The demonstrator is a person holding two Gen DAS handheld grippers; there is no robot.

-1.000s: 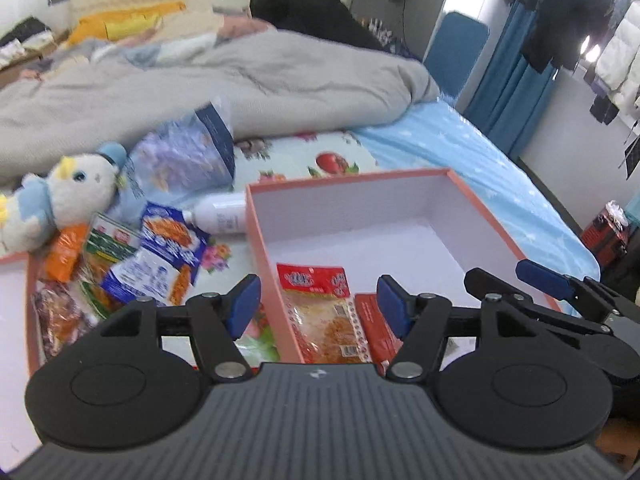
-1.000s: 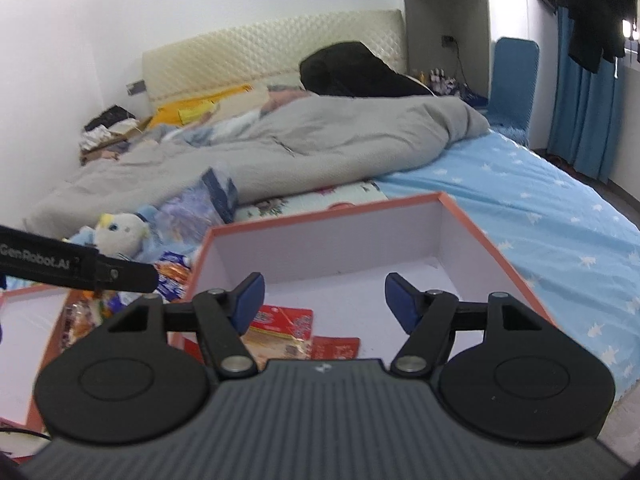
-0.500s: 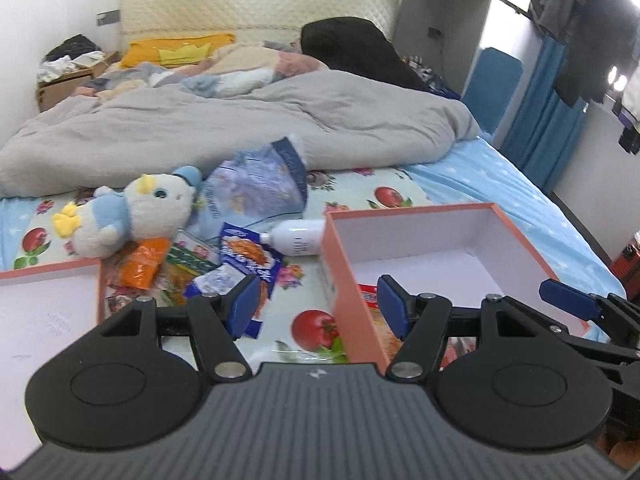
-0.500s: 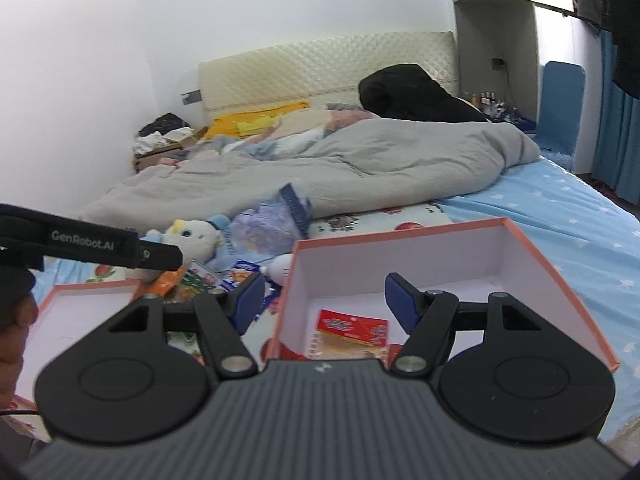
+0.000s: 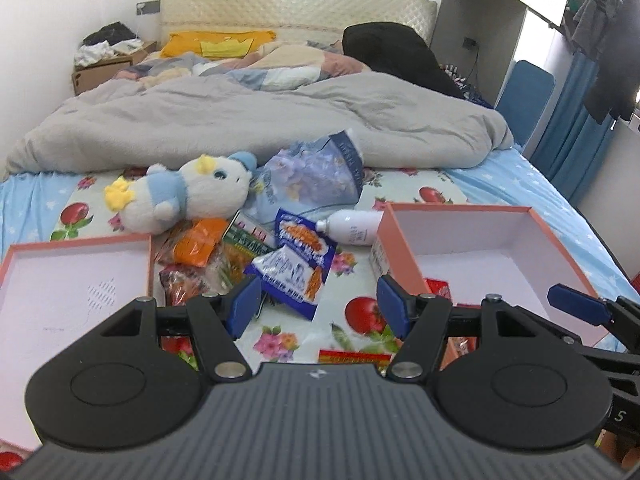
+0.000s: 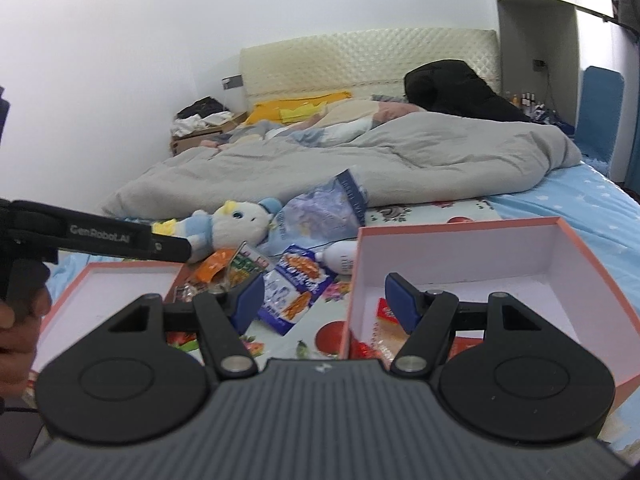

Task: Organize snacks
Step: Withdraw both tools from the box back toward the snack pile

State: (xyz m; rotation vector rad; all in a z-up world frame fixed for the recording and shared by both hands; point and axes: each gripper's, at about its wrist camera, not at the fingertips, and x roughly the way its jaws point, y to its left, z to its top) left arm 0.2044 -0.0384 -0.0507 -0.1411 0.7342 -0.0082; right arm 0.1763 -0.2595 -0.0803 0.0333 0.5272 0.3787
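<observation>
A heap of snack packets lies on the fruit-print sheet between two pink boxes: a blue packet (image 5: 298, 264) (image 6: 294, 286), an orange one (image 5: 200, 240) and a green one (image 5: 248, 240). The right box (image 5: 560, 252) (image 6: 592, 264) holds a red packet (image 6: 384, 320). The left box (image 5: 60, 280) (image 6: 120, 280) shows only its white floor. My left gripper (image 5: 318, 304) hangs open over the sheet just in front of the heap, nothing between its fingers. My right gripper (image 6: 324, 300) is open too, over the right box's left wall.
A plush duck (image 5: 188, 196), a large pale blue bag (image 5: 316, 176) and a white bottle (image 5: 352, 228) lie behind the snacks. A grey duvet (image 5: 260, 120) covers the bed's far half. A hand (image 6: 16, 328) holds the left gripper's handle.
Both grippers have swung left, away from the right box toward the snack heap; the left box has come into view. Both stay open and empty.
</observation>
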